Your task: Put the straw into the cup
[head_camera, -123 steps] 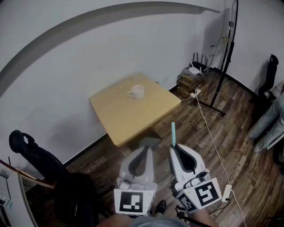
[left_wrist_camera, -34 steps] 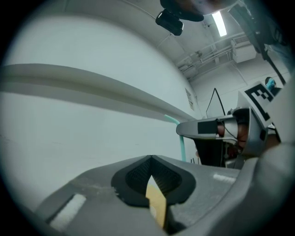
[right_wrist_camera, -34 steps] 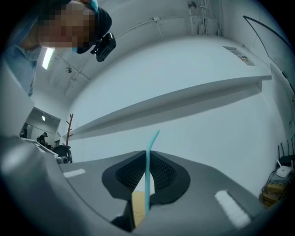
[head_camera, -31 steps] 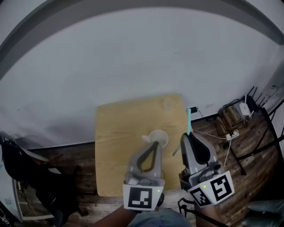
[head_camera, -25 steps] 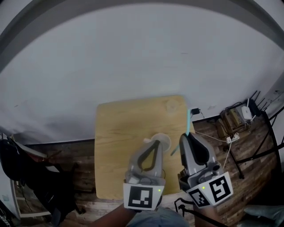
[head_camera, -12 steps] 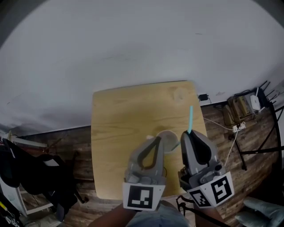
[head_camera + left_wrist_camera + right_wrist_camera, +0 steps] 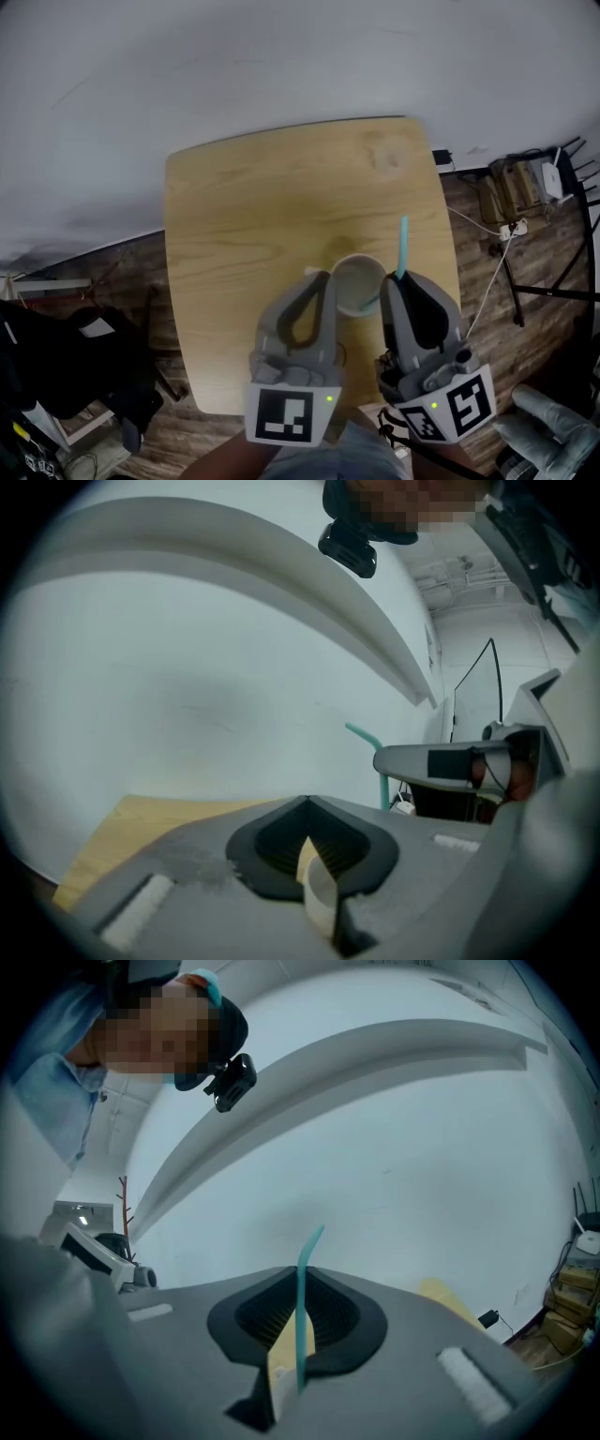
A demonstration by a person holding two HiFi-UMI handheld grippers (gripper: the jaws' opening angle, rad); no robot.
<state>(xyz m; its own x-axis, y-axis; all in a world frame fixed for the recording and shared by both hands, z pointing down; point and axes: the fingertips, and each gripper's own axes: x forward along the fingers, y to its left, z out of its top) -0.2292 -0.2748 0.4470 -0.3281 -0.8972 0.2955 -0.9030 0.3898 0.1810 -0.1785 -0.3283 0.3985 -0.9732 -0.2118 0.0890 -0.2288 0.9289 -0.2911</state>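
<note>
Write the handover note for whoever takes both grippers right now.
The right claw is shut on the teal straw, which sticks up out of its tips just right of the cup.
The left claw is closed, with its tips at the cup's left side. A pale strip shows in its slit, and I cannot tell whether it pinches the cup.
The cup stands upright on the wooden table with no straw in it.
Done: the straw is gripped and held beside the cup.
Left: bring the straw's end over the rim, lower it in, then release.
</note>
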